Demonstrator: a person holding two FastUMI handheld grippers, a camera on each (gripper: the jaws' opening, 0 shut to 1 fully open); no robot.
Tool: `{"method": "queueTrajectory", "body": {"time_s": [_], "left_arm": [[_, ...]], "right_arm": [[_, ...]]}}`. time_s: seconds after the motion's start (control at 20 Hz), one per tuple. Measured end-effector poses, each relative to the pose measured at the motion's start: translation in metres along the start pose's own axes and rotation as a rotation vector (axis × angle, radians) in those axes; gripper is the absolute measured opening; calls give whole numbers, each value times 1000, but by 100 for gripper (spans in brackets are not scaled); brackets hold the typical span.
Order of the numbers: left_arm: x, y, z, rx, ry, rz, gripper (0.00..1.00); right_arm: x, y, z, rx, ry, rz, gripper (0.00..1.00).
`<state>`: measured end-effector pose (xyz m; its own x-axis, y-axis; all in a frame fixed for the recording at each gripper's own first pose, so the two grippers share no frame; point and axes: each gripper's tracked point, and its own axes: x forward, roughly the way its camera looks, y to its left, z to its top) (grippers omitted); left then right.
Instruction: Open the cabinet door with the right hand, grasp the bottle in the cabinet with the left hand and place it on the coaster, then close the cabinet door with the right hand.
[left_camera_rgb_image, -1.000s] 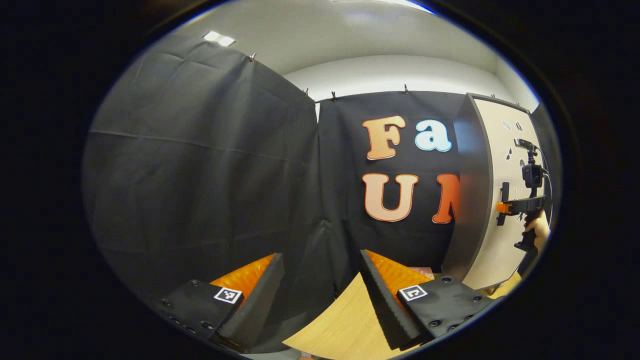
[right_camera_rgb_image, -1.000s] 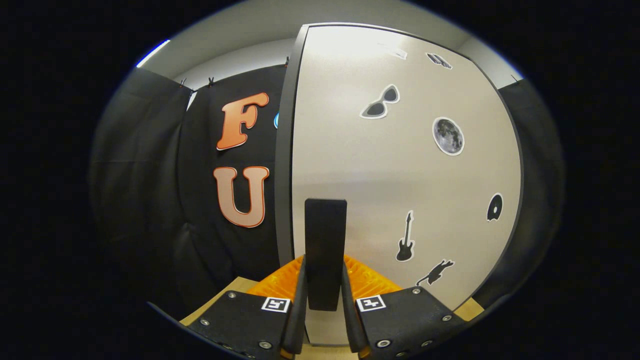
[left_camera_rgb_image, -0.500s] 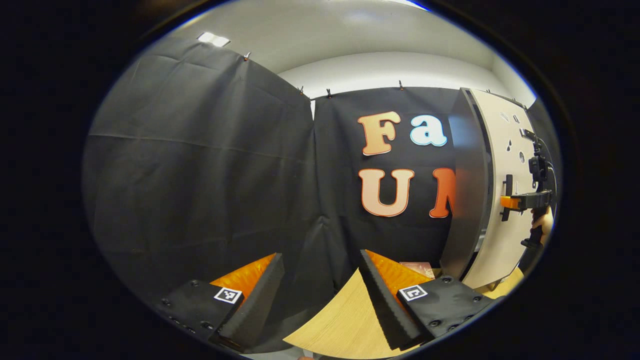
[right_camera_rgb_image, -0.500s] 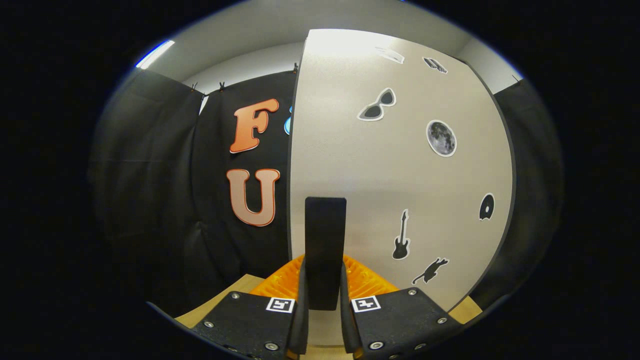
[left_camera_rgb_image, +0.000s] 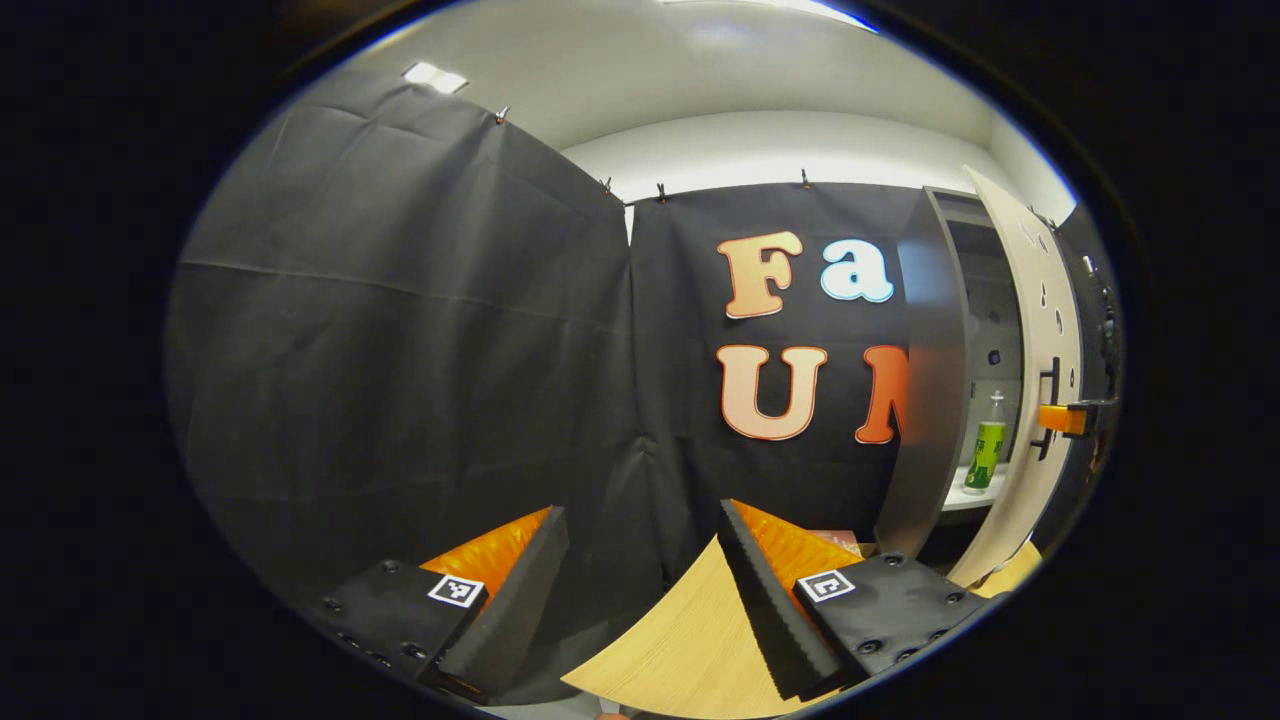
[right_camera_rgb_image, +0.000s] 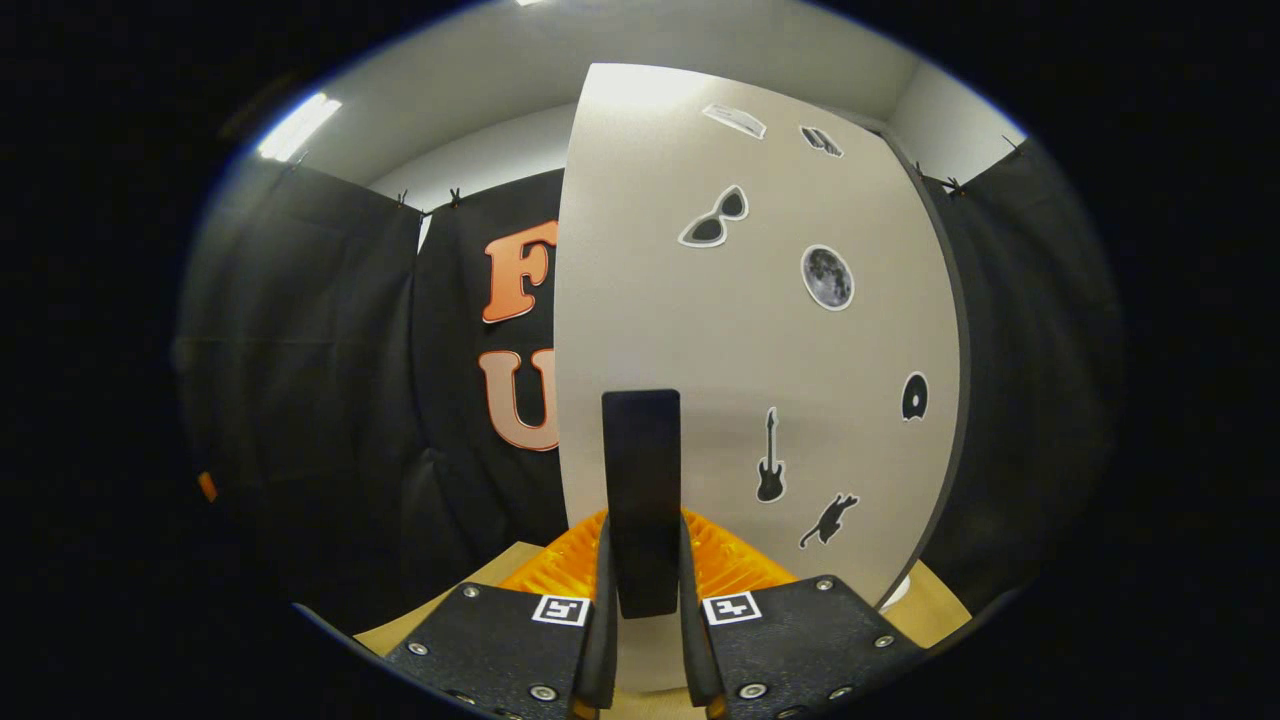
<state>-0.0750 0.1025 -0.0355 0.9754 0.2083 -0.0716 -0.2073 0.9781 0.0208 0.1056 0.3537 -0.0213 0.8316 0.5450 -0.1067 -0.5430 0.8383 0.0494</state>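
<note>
1. In the right gripper view, my right gripper (right_camera_rgb_image: 645, 640) has both fingers pressed on the black door handle (right_camera_rgb_image: 641, 500), one on each side of it.
2. The cabinet door (right_camera_rgb_image: 740, 360) is pale, with black stickers on its face: sunglasses, a moon, a guitar, a cat.
3. In the left gripper view, I see that door (left_camera_rgb_image: 1030, 400) swung partly open at the far right, with the grey cabinet (left_camera_rgb_image: 925, 380) side panel beside it.
4. Through the gap I see the bottle (left_camera_rgb_image: 988, 445) standing upright on a white shelf (left_camera_rgb_image: 965, 497) inside the cabinet; it has a green label and a pale cap.
5. The right gripper (left_camera_rgb_image: 1062, 418) also shows there at the door's handle, far off.
6. My left gripper (left_camera_rgb_image: 640, 590) has its fingers spread wide apart and holds nothing; it hangs over the corner of the light wooden table (left_camera_rgb_image: 680, 650), well apart from the cabinet.
7. A reddish flat thing lies on the table near the cabinet's foot; I cannot tell whether it is the coaster.
</note>
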Motion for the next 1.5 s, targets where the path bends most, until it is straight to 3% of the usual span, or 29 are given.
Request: {"method": "queueTrajectory", "body": {"time_s": [0.25,0.45,0.85,1.15,1.5], "left_arm": [[1,-10,1,1,7,-55,98],[11,-39,-2,14,10,-103,98],[28,-97,-9,-8,19,-222,98],[31,-146,-8,-1,14,-318,98],[31,-173,-13,14,21,-356,98]], "right_arm": [[-11,-9,-1,15,-13,9,22],[-22,-19,-1,0,-14,-25,22],[-33,-44,1,15,-21,-151,21],[-48,-66,-7,12,23,-279,11],[-56,-83,-7,45,22,-332,8]]}}
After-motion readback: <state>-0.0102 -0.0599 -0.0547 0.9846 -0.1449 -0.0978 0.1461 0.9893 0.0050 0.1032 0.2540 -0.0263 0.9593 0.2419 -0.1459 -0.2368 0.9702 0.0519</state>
